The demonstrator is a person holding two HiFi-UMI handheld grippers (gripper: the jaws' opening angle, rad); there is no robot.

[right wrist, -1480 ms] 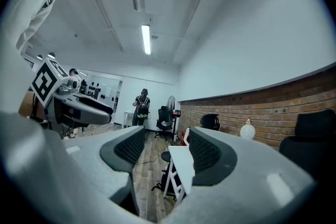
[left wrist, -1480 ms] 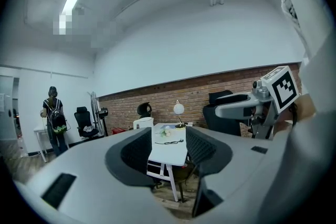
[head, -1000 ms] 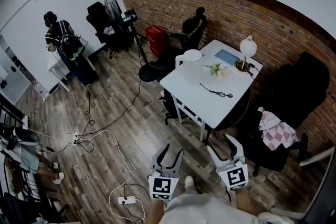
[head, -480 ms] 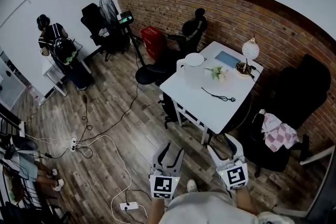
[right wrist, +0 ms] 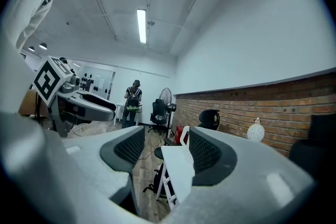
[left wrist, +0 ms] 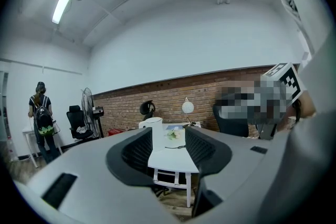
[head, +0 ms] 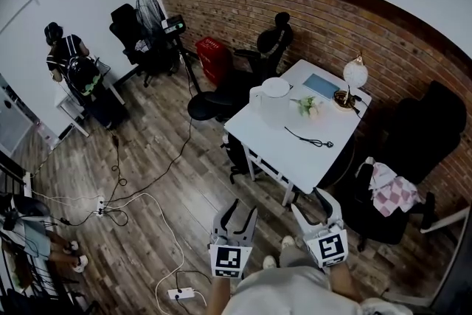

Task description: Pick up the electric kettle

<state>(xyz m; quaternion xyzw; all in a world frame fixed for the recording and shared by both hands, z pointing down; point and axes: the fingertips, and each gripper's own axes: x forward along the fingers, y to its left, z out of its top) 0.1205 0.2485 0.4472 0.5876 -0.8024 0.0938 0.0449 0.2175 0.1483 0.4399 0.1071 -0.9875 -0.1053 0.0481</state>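
Note:
The white electric kettle stands upright on the far left corner of the white table, well ahead of both grippers. It shows small between the jaws in the left gripper view, and its handle edge peeks out in the right gripper view. My left gripper is held low over the wooden floor, jaws apart with nothing between them. My right gripper is beside it near the table's front corner, jaws also apart and empty.
On the table lie a black cable, flowers and a globe lamp. Black office chairs flank the table; one at the right carries a checkered cloth. Cables and a power strip lie on the floor at left. A person stands far left.
I have walked a little toward the table, with both grippers carried along. Their jaws stand as before. The distant person has shifted slightly left in view.

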